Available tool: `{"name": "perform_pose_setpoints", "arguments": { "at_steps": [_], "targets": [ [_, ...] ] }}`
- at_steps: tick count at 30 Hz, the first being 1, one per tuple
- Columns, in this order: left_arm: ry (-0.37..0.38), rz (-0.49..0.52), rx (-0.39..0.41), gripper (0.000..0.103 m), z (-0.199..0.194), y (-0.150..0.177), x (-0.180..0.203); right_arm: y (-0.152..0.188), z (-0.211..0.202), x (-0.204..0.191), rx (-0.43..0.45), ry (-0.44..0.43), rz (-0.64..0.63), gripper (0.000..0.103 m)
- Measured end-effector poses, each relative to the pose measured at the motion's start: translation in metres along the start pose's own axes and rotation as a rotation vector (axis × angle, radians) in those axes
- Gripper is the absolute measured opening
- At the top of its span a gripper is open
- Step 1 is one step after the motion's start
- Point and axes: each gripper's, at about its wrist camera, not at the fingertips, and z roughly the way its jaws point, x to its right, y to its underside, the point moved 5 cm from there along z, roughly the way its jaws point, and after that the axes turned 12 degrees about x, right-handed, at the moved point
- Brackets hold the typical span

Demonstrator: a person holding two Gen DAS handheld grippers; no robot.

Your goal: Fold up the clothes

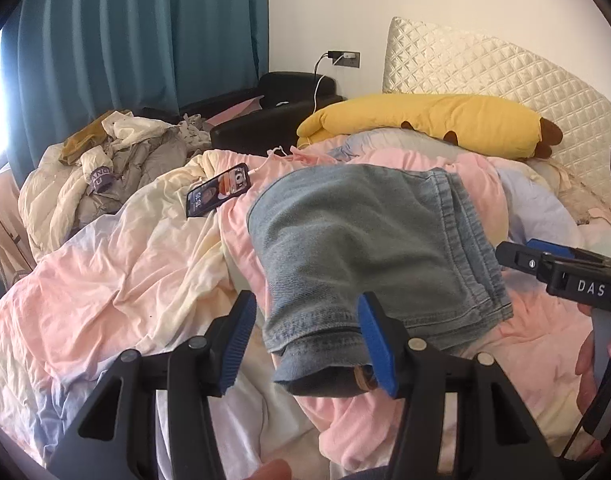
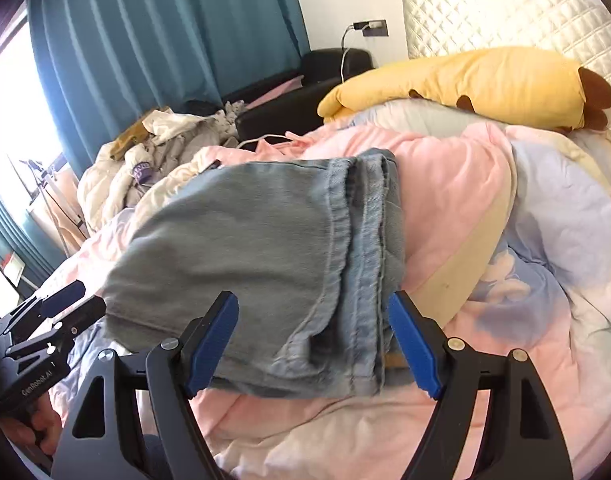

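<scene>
A folded pair of light-blue jeans (image 1: 365,248) (image 2: 265,256) lies on the pink and cream quilt (image 1: 117,280) (image 2: 457,200) of the bed. My left gripper (image 1: 307,312) hovers over the near hem of the jeans, open, and its blue pads press on nothing. My right gripper (image 2: 313,300) stands open above the near seamed edge of the jeans, with wide gaps to both pads. In the left wrist view the right gripper (image 1: 545,264) shows at the right edge. The left gripper (image 2: 57,312) shows at the lower left in the right wrist view.
A phone (image 1: 219,194) on a white cable lies on the quilt just behind the jeans. A yellow banana plush (image 1: 433,124) (image 2: 465,84) rests by the quilted headboard (image 1: 485,68). A heap of cream clothes (image 1: 105,168) sits at the left, with a black seat (image 1: 273,120) and teal curtains behind.
</scene>
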Motion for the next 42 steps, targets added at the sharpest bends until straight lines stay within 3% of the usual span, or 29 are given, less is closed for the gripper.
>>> {"name": "perform_pose_setpoints", "arguments": {
  "at_steps": [1, 11, 22, 32, 42],
  "targets": [
    [-0.006, -0.003, 0.014, 0.055, -0.01, -0.002, -0.002, 0.0, -0.008, -0.004, 0.008, -0.003, -0.002, 0.078],
    [-0.07, -0.026, 0.089, 0.055, -0.099, -0.011, -0.02, 0.008, -0.07, -0.041, 0.08, -0.015, -0.001, 0.08],
    [-0.149, -0.011, 0.142, 0.055, -0.172, 0.006, -0.03, 0.024, -0.13, -0.077, 0.114, 0.005, -0.023, 0.082],
    [-0.214, 0.007, 0.171, 0.055, -0.189, 0.028, -0.031, 0.034, -0.161, -0.099, 0.194, 0.086, -0.095, 0.083],
    [-0.213, -0.01, 0.133, 0.055, -0.184, 0.036, -0.04, 0.037, -0.161, -0.105, 0.186, 0.112, -0.121, 0.083]
  ]
}}
